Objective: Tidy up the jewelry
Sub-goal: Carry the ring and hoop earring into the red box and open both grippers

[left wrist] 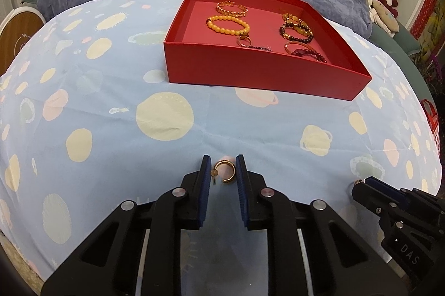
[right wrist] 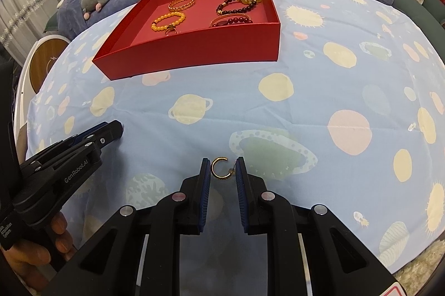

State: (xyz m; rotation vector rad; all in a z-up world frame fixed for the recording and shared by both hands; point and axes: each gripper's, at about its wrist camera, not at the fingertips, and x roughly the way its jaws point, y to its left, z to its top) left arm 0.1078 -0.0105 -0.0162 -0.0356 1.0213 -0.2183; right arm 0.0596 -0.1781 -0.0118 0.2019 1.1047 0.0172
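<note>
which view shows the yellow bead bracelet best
The left wrist view: the yellow bead bracelet lies whole on the floor of the red box, its beads easy to tell apart. In the right wrist view the same bracelet is smaller and further off, and the box's near wall cuts close under it.
</note>
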